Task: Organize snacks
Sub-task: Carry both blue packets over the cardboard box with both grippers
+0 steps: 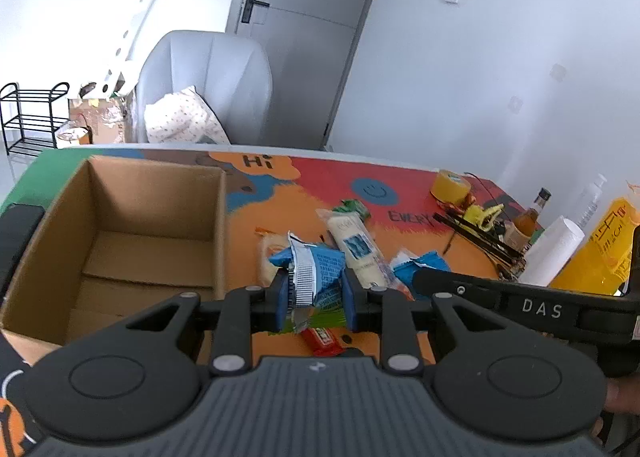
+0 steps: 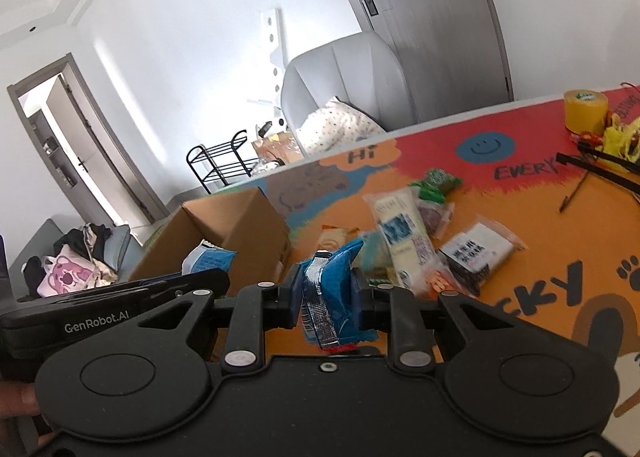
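Blue foil snack packet (image 1: 320, 277) pinched in left claw (image 1: 316, 293), lifted off counter (image 1: 420, 241), right of open brown cardboard box (image 1: 152, 233). Right claw (image 2: 326, 297) clamps second blue packet (image 2: 328, 289). Risk: slick, thin foil could slip out before reaching box; claws close together, may collide.

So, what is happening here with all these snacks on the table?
A person holds a gripper in each hand. The left gripper is shut on a blue snack packet, and the right gripper is shut on another blue packet. An empty cardboard box stands open on the colourful table. More snacks, such as a white packet, lie loose beside the box.
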Demonstrator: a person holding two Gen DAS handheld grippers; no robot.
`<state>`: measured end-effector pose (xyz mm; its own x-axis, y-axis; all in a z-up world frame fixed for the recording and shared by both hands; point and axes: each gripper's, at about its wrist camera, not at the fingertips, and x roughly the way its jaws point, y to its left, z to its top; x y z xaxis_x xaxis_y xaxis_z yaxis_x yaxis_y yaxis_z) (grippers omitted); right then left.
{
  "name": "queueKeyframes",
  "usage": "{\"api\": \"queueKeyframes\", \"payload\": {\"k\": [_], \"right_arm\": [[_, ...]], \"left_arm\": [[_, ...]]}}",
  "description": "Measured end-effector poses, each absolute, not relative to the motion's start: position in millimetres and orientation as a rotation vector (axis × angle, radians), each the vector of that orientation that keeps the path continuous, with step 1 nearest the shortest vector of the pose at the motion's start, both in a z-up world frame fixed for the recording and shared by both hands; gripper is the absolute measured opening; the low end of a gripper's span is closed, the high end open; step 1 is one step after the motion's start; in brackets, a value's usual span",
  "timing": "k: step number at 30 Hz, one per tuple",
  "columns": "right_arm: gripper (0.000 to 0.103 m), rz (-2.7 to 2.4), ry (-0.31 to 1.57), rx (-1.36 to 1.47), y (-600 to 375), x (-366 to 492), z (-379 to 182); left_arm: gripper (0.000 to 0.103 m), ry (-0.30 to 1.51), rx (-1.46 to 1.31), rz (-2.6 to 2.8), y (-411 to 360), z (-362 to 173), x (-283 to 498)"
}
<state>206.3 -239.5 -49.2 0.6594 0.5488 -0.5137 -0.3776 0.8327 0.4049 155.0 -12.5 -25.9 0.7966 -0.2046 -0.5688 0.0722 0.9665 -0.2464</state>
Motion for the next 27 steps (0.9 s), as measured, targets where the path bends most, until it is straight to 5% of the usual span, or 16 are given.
{"api": "queueKeyframes", "payload": {"k": [27], "right_arm": [[0.023, 0.628, 0.639, 0.226, -168, 214, -26]], "left_arm": [[0.026, 0.611, -0.261, -0.014, 68, -14, 149]]}}
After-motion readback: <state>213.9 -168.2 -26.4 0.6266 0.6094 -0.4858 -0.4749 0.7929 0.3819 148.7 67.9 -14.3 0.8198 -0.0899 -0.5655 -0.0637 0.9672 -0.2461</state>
